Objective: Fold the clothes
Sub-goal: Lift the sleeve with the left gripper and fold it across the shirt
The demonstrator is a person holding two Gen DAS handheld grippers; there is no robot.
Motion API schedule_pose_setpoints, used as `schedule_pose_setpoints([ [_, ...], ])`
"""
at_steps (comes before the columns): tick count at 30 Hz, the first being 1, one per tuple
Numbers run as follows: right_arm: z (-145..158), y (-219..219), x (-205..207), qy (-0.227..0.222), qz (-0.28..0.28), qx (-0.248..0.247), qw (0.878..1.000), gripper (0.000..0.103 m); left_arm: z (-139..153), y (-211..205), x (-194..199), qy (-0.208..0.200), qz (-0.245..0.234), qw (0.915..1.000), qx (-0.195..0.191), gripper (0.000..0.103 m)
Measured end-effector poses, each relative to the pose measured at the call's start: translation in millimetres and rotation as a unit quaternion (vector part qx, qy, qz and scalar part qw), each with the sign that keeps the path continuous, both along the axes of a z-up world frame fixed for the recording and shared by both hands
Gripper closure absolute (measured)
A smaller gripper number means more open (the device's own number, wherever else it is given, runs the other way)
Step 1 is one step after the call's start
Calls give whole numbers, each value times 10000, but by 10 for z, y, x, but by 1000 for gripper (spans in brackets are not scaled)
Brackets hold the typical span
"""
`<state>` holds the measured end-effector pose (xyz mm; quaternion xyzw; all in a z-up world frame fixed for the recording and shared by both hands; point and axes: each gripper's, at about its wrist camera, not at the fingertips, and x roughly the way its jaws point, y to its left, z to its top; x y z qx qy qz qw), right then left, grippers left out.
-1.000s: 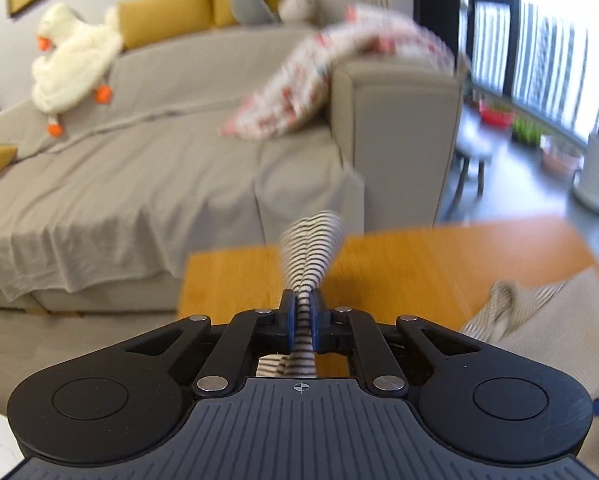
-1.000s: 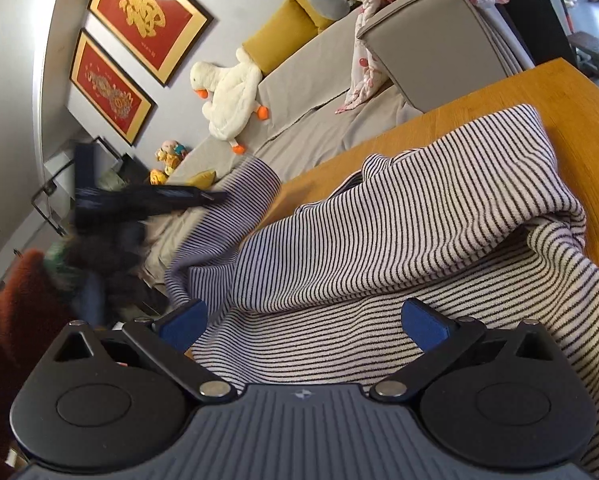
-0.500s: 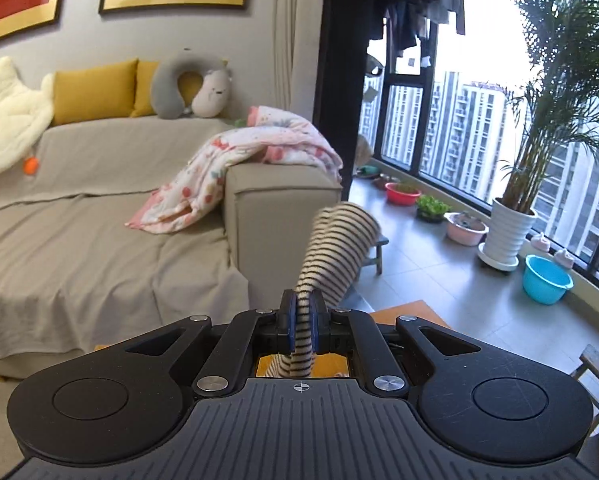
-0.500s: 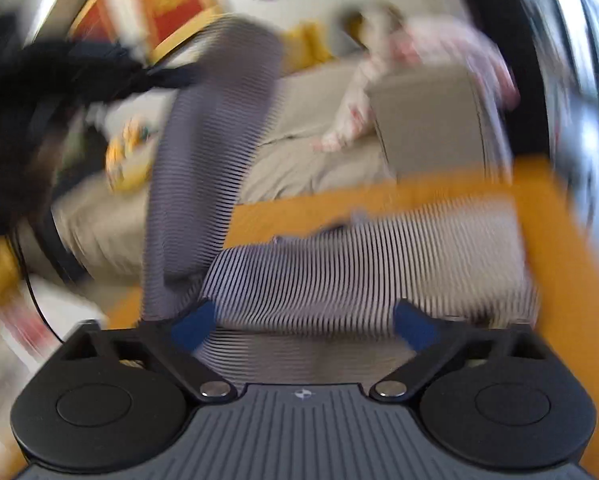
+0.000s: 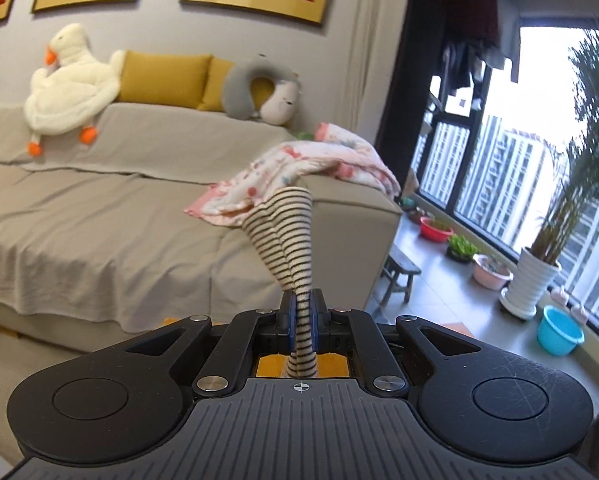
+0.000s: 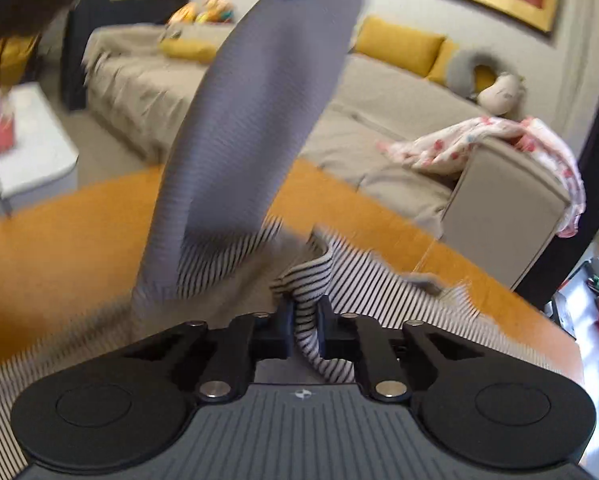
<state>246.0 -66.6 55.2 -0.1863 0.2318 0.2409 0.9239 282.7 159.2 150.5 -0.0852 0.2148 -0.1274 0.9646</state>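
Orange wooden counter (image 6: 59, 220) under a striped garment (image 6: 399, 292), spread over its near part with one sleeve lifted, blurred. Left tool (image 5: 303, 314) clamped tight on a striped fold. Right tool (image 6: 305, 320) pinched shut on a bunched striped fold.

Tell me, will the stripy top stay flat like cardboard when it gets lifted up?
Probably not. The striped top looks soft and floppy: it bunches into folds where the right gripper pinches it. A long part swings up loosely, blurred, so it likely sags and drapes. In the left gripper a squeezed tuft flops over, which suggests it is light too.
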Motion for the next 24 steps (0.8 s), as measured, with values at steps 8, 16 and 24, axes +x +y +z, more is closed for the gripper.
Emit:
schedule_pose_setpoints([
  [8,28,299,132,479,129,468,9977,95,60,222,-135,-88,194,9997,-156,95],
  [16,-96,31,96,978,122,1071,9893,53,163,161,-264,-208,165,9995,-151,95],
  [24,-91,-943,-241,811,-519,1916,9767,34,419,-414,-184,-528,-356,9980,-5,96],
])
